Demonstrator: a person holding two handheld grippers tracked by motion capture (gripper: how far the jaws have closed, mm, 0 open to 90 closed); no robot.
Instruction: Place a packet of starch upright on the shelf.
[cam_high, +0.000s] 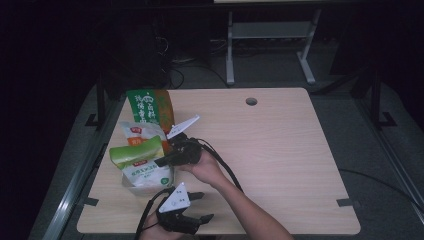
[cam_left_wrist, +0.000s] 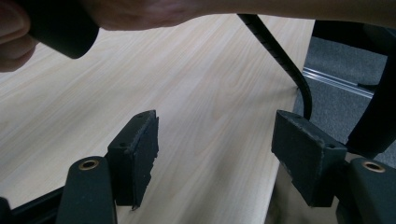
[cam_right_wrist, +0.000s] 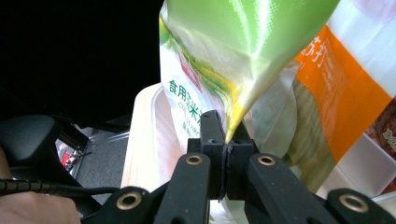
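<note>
A pale wooden table (cam_high: 280, 150) carries a white tray (cam_high: 135, 189) near its left edge, and three pouches stand in it in a row running away from the person. Farthest is a green-and-orange bag (cam_high: 150, 107) with large white Chinese characters that are too blurred to read. In the middle is a white-and-orange bag (cam_high: 140, 134). Nearest stands a green-and-white pouch (cam_high: 140, 162); in the right gripper view its green print begins 食用 (cam_right_wrist: 180, 91), the rest unclear. The right gripper (cam_right_wrist: 227, 140) has its jaws pressed together, pinching the pouch's top corner. The left gripper (cam_left_wrist: 215, 144) sits at the table's near edge, just beside the tray, jaws spread over bare wood with nothing between them.
</note>
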